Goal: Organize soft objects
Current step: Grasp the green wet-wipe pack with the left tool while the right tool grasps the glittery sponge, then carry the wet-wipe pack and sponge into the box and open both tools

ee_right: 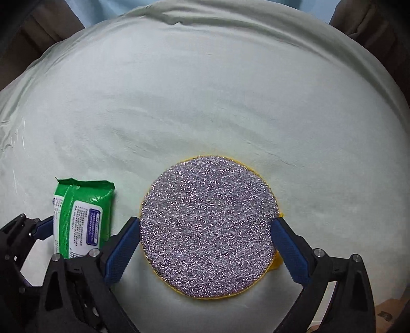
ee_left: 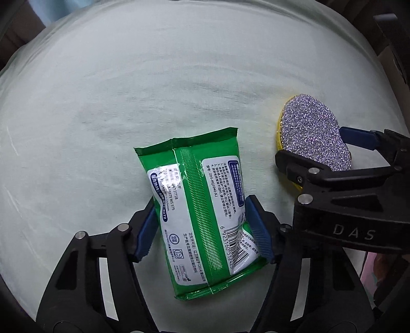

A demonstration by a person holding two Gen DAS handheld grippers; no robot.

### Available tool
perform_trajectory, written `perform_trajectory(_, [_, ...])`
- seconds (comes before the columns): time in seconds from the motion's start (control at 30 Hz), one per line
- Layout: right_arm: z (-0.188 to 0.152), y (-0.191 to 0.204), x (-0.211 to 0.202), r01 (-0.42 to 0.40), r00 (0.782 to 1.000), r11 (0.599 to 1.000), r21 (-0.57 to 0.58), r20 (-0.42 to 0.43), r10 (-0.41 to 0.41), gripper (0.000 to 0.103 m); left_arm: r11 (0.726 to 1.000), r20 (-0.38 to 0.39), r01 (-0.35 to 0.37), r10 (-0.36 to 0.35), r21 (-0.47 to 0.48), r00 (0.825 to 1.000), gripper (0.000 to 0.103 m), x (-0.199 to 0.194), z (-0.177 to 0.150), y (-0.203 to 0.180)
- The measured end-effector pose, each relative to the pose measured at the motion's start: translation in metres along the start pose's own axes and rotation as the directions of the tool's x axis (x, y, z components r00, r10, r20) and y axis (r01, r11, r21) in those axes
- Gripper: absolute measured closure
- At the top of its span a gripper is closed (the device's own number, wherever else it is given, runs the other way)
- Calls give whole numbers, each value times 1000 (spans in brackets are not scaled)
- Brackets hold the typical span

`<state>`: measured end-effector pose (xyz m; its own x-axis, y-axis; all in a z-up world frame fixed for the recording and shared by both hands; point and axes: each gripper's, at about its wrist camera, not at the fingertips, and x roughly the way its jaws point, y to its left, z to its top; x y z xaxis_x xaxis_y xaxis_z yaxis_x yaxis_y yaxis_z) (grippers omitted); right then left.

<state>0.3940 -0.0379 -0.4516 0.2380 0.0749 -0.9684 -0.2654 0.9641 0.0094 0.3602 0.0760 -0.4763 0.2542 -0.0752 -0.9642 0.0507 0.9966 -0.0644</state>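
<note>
A green pack of wet wipes point(ee_left: 205, 205) lies on the pale green sheet point(ee_left: 128, 89), label side up. My left gripper point(ee_left: 202, 225) straddles it, blue pads touching both long sides. A round sponge with a glittery silver top and yellow base point(ee_right: 207, 225) lies to its right. My right gripper point(ee_right: 205, 246) straddles the sponge, pads at its left and right edges. The sponge also shows in the left wrist view point(ee_left: 315, 133) with the right gripper point(ee_left: 320, 148) around it. The wipes pack also shows in the right wrist view point(ee_right: 82, 217), with the left gripper's blue pad point(ee_right: 44, 226) at its left side.
The sheet covers a soft, wide surface with shallow wrinkles. Dark brown furniture point(ee_right: 51, 23) lies beyond the far edges. A cardboard-coloured surface point(ee_left: 392, 64) stands at the far right.
</note>
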Motion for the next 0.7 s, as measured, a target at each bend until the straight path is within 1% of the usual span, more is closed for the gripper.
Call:
perform_trajectory(0.03, [-1,-1,0,1,1000,1000,-4,4,-1,6,1000,2,-2,2,-1,1000,49,-1,-1,-1])
perform_trajectory(0.07, [-2,-1,1,1,1000,1000,-3,7,-1,7,1000,4,-5,5,-2,1000,51,-2,0,-1])
perform_trajectory(0.13, [-2,-3,1,-3,1000,1000,3,15,3,10,1000,8,-6,6,-4,1000,60,-5,1,-1])
perform_trajectory(0.17, [-3,-4,0,-4,1000,1000,7,19,4,11,1000,8,-3,3,-5,1000,61,-6,2,-1])
perform_trajectory(0.23, [-3,-2,-1,2,1000,1000,12,28,-2,20,1000,7,0,0,-3,1000,64,-7,3,-1])
perform_trajectory(0.27, [-3,-2,-1,7,999,1000,12,31,-7,23,1000,8,3,-3,-3,1000,65,-8,4,-1])
perform_trajectory(0.33, [-6,-4,-5,19,999,1000,14,38,-20,38,1000,12,13,-13,-9,1000,67,-10,5,0])
perform_trajectory(0.37, [-6,-5,-7,20,999,1000,17,40,-21,43,1000,13,15,-15,-12,1000,67,-12,6,1])
perform_trajectory(0.43, [-6,-13,-13,16,999,999,31,44,-17,60,1000,16,15,-15,-22,1000,69,-15,6,0])
perform_trajectory(0.5, [-6,-17,-20,-2,999,999,52,49,-1,66,999,21,16,-16,-29,1000,69,-21,7,2])
perform_trajectory(0.63, [-8,-23,-42,-25,997,996,80,80,18,66,999,51,18,-16,-31,999,69,-45,11,4])
perform_trajectory(0.7, [-9,-19,-57,-38,995,996,86,97,30,66,999,69,19,-16,-31,998,69,-62,2,4])
